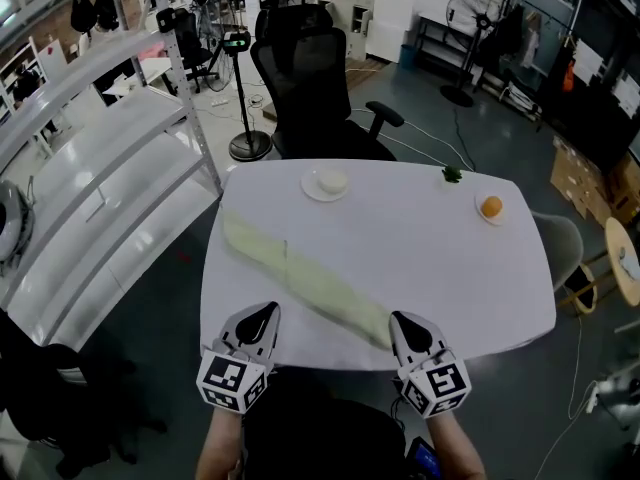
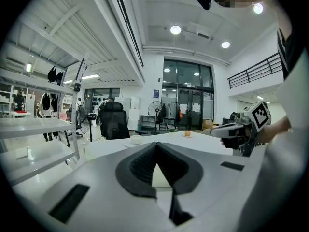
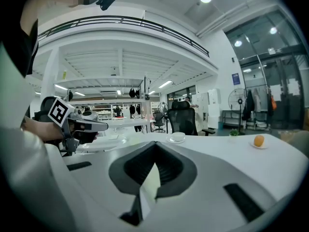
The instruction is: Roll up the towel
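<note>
A pale green towel (image 1: pixel 300 273), folded into a long strip, lies slantwise on the white table (image 1: pixel 440 268), running from the far left toward the near right. My right gripper (image 1: pixel 402 326) sits at the strip's near end. In the right gripper view its jaws (image 3: pixel 155 151) are shut, with a sliver of the towel (image 3: pixel 150 180) pinched between them. My left gripper (image 1: pixel 262 318) hovers at the table's near edge, left of the towel and apart from it. Its jaws (image 2: pixel 157 151) are shut with nothing in them.
A saucer with a small white bowl (image 1: pixel 326 182) stands at the table's far side, an orange on a plate (image 1: pixel 491 207) at the far right, a small green sprig (image 1: pixel 452 175) between them. A black office chair (image 1: pixel 315 88) is behind the table, white shelving (image 1: pixel 100 168) at the left.
</note>
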`<state>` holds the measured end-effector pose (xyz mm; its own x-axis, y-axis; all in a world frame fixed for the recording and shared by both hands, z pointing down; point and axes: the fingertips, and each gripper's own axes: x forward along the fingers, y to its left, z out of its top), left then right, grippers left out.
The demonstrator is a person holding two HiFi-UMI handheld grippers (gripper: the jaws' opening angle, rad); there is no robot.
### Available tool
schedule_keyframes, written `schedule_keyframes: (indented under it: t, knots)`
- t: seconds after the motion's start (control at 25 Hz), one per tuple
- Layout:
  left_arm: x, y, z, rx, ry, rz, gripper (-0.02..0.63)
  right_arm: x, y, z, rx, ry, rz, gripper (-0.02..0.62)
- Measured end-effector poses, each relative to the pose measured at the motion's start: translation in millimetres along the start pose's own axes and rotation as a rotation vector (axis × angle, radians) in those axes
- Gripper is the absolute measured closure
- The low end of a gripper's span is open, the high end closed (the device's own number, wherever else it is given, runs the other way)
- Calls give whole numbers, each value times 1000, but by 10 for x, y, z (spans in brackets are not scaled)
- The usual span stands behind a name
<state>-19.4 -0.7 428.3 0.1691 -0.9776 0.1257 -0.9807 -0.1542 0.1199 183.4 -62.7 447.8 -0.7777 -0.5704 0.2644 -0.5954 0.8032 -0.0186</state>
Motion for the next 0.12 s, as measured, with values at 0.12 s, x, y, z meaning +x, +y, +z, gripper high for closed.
schedule_keyframes:
  t: [0.12]
  knots:
    - [-18, -7, -12, 1, 2, 4, 591, -5, 6, 2, 0, 2, 2, 588]
